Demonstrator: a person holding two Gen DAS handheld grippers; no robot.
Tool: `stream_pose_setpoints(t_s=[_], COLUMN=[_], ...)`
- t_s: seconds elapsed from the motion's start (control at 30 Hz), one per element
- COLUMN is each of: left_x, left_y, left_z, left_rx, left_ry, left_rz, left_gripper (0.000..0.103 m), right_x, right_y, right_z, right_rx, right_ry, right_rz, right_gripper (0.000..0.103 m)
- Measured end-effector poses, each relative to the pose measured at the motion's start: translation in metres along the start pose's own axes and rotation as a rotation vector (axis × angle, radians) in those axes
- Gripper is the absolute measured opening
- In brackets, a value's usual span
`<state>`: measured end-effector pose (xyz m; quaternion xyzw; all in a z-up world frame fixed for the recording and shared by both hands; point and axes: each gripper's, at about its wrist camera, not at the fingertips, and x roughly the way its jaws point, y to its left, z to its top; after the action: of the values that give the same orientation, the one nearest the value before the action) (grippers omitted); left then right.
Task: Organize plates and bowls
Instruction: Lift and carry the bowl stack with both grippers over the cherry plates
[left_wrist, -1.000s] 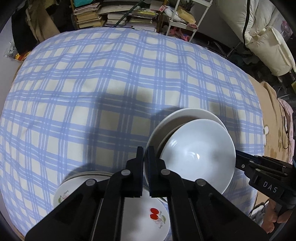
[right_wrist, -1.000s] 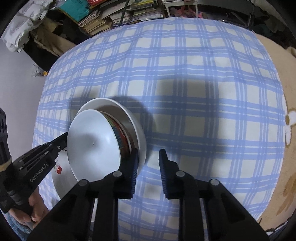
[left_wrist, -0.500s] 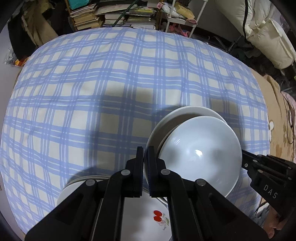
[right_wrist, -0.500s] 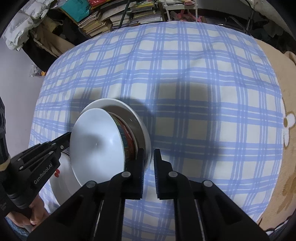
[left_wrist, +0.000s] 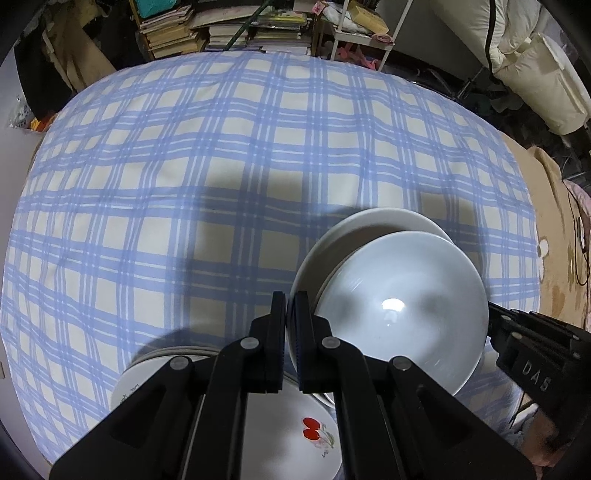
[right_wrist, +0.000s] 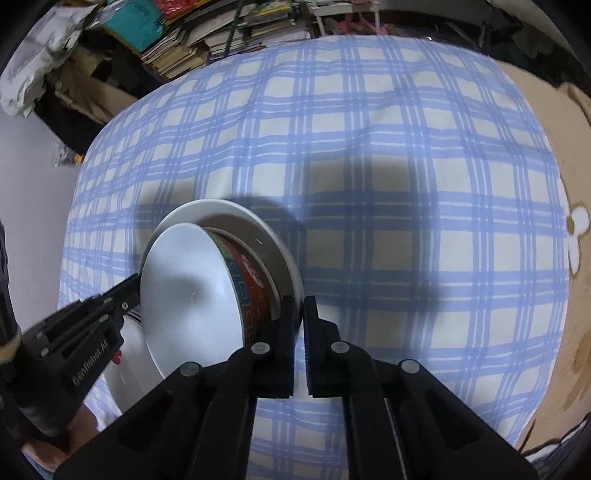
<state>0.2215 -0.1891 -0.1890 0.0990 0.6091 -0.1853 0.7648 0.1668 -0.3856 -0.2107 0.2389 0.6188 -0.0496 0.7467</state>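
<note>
A white plate carries a bowl with a white inside and a red patterned outside. My left gripper is shut on the plate's left rim. My right gripper is shut on the plate's right rim. Both hold the plate with the bowl above the blue checked cloth. A stack of plates, the top one with a cherry design, lies under my left gripper. It also shows in the right wrist view.
The checked cloth covers the whole table. Stacks of books and a white rack stand beyond the far edge. A beige blanket lies at the right side.
My right gripper has closed from open onto the plate's rim. The plate with the bowl has risen slightly and tilted. My left gripper stays shut on the rim.
</note>
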Motion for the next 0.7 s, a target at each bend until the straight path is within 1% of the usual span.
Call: stream_pose_setpoints(t_s=[0.07,0.17,0.23,0.33,0.53,0.6,0.63,0.7], left_x=[-0.001,-0.001,-0.001,0.0,0.002,0.001,-0.001,-0.003], left_y=[-0.001,0.004,0.004,0.003,0.005,-0.001,-0.004,-0.004], left_z=[-0.003,-0.007,-0.008,-0.01,0.0,0.003,0.004,0.006], left_rx=[0.031,0.007,0.004,0.008,-0.015,-0.021,-0.014,-0.022], left_ry=[-0.015,-0.017,-0.009,-0.001,0.014,0.026,0.026,0.026], left_rz=[0.005,-0.022,-0.026,-0.013,-0.009,0.018,0.033,0.028], left_gripper=[0.003,0.003,0.003,0.003,0.003,0.002,0.002,0.001], right_x=[0.0,0.001,0.001,0.001,0.0,-0.001,-0.002,-0.004], right_y=[0.0,0.002,0.002,0.002,0.002,0.003,0.001,-0.003], right_z=[0.0,-0.001,-0.001,-0.001,-0.003,-0.003,-0.004,-0.002], right_rx=[0.013,0.022,0.023,0.02,0.019,0.006,0.014,0.041], right_ry=[0.007,-0.002,-0.005,-0.004,-0.013,-0.019,-0.026,-0.021], right_rz=[-0.004,-0.009,-0.008,-0.007,-0.012,-0.012,-0.008,0.009], right_gripper=[0.009,0.009,0.009,0.009,0.009,0.009,0.009,0.009])
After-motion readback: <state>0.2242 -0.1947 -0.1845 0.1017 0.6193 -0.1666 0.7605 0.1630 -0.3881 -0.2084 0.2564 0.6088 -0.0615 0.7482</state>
